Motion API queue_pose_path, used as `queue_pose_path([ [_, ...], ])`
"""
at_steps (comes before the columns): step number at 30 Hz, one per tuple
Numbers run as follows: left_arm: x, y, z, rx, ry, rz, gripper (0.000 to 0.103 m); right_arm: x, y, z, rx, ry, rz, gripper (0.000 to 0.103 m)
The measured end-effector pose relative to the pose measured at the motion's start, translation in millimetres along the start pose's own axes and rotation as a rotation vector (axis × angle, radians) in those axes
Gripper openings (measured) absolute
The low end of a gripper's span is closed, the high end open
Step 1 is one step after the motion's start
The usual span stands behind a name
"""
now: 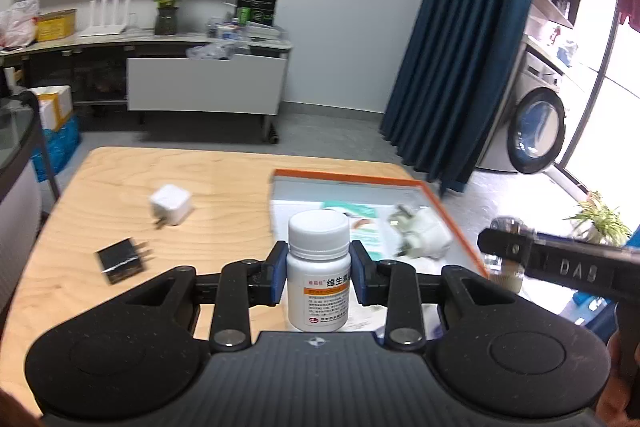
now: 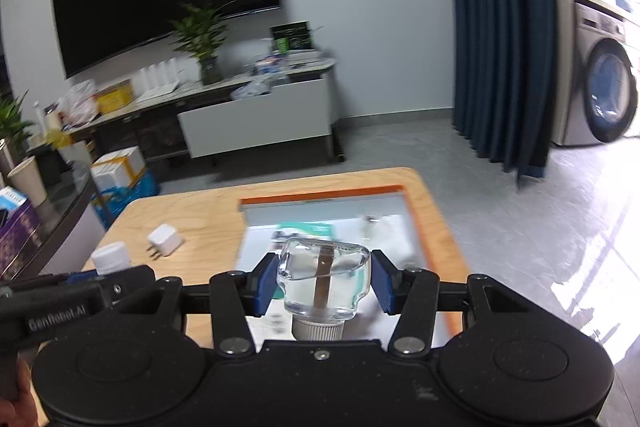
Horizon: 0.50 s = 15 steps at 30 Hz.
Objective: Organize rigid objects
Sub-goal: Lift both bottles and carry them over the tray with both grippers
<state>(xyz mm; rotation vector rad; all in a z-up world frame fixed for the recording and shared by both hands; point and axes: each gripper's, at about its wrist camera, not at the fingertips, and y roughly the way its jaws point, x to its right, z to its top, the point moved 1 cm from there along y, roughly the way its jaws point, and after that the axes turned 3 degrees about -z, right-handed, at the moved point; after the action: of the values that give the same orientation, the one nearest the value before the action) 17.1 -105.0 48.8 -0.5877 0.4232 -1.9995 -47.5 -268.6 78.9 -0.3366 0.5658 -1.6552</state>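
One white capped pill bottle, orange-banded label, upright

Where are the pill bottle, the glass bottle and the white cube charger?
pill bottle (image 1: 319,281): left wrist view, on the white body above its label.
glass bottle (image 2: 323,277): right wrist view, on the clear body.
white cube charger (image 1: 171,205): left wrist view, on its top face.

We are looking at a white pill bottle wearing an orange band on its label, blue pads lining the black left gripper, and a clear glass bottle showing a brown strip inside. An orange-rimmed tray is sitting on the pale wood table, beside a white charger cube and a black adapter.
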Motion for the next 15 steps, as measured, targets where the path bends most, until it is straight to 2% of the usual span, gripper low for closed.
queue_pose_path([
  [6,18,15,10,0.009,0.02,-0.019,0.033,31,-4,-1,0.015,0.046,-0.019,0.06],
  [15,27,22,12,-0.012,0.029,-0.005,0.033,42,0,2,0.025,0.045,0.004,0.06],
])
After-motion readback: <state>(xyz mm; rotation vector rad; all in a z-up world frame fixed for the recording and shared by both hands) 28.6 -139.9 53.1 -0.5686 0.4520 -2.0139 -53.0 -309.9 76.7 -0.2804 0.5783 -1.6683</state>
